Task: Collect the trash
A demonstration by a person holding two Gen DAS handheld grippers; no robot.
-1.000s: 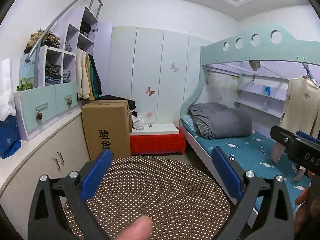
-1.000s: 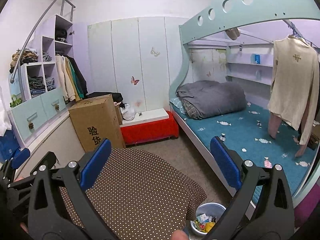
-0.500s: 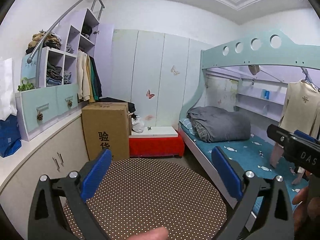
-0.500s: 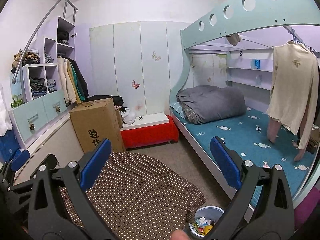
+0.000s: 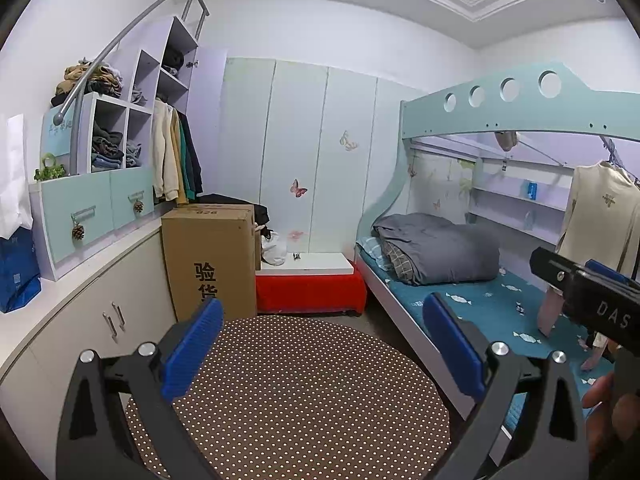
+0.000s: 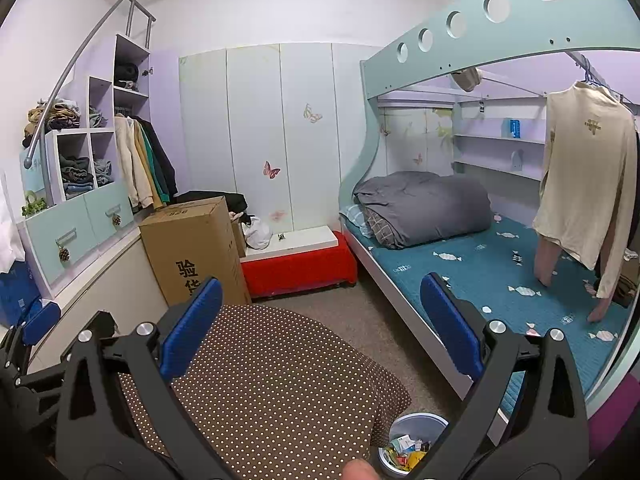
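My left gripper (image 5: 322, 354) is open and empty, held above a round table with a brown dotted cloth (image 5: 288, 392). My right gripper (image 6: 316, 330) is open and empty above the same table (image 6: 272, 384). A small white bin (image 6: 412, 444) with colourful wrappers in it stands on the floor at the table's right side, seen only in the right wrist view. The right gripper's body shows at the right edge of the left wrist view (image 5: 588, 304). The left gripper shows at the left edge of the right wrist view (image 6: 40, 320). No trash shows on the table.
A tall cardboard box (image 5: 210, 260) and a red bench (image 5: 310, 292) stand behind the table. A bunk bed with a grey quilt (image 6: 424, 208) runs along the right. A white counter with cabinets (image 5: 100, 300) lines the left wall. A cream sweater (image 6: 584, 184) hangs over the bed.
Both views have tilted up and drawn back a little, so more ceiling shows. The bin sits lower in the right wrist view. Both grippers stay open.
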